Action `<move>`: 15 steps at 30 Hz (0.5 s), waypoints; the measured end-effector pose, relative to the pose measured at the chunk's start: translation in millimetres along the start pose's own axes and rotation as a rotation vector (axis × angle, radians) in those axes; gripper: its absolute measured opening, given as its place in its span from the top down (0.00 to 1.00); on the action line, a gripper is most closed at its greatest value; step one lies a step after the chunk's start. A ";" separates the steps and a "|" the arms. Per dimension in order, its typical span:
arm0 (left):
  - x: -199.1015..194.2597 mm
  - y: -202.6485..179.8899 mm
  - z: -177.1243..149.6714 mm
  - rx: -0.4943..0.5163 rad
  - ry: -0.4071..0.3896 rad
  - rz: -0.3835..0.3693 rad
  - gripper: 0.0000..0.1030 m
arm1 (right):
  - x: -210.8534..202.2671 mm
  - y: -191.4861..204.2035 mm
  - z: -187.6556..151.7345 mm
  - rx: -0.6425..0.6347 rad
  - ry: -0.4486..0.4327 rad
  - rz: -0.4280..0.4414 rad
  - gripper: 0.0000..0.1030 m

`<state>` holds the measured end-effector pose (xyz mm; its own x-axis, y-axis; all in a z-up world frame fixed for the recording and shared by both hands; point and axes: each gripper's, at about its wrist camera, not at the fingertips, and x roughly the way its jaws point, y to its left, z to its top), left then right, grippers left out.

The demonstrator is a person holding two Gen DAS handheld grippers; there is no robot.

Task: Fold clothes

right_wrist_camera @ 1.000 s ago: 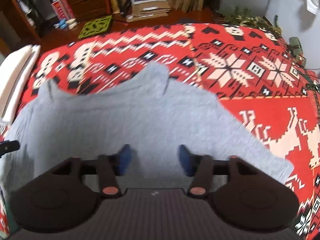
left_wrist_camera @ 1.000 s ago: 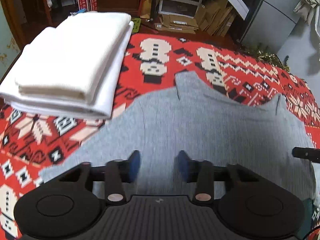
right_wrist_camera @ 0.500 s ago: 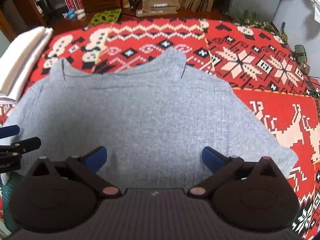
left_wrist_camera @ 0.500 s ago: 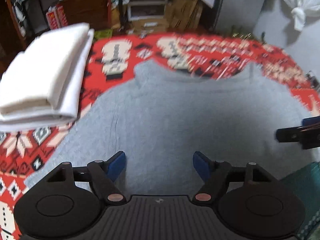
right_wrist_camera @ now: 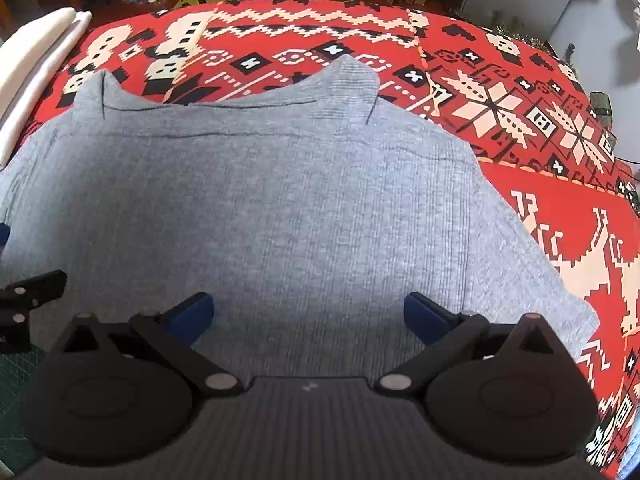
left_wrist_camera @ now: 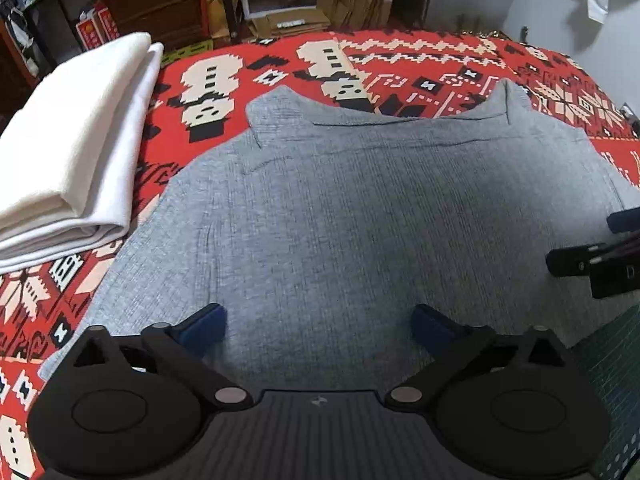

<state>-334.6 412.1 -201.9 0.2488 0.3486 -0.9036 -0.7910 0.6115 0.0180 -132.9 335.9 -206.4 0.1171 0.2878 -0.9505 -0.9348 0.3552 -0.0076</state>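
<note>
Grey knit garment lies flat directly ahead, long axis crosswise. My left tool and right tool hover released, equally near its hem.

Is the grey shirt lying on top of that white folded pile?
No, the grey shirt lies spread on the red patterned cloth, beside the white folded pile and not on it.

Hidden and cut-off parts

The gripper bodies are covering the grey garment's near hem; the left frame edge is cropping the folded white cloth, and the right gripper is showing only partly.
</note>
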 end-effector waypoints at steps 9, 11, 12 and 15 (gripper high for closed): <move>3.1 -0.6 8.0 -0.021 0.042 0.007 0.00 | 4.0 -0.3 5.7 -0.005 0.042 0.001 0.00; 4.7 -0.7 11.9 -0.021 0.067 0.007 0.00 | 4.4 0.1 5.7 -0.004 0.044 0.002 0.00; 5.5 -0.7 13.4 -0.021 0.077 0.007 0.00 | 4.7 0.1 6.1 -0.006 0.047 0.002 0.00; 7.0 -0.4 16.0 -0.020 0.096 0.007 0.00 | 5.5 0.0 7.9 -0.008 0.057 0.003 0.00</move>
<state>-323.6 425.6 -201.4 0.1894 0.2819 -0.9406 -0.8040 0.5944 0.0163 -129.6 344.5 -209.2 0.0955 0.2378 -0.9666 -0.9377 0.3473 -0.0072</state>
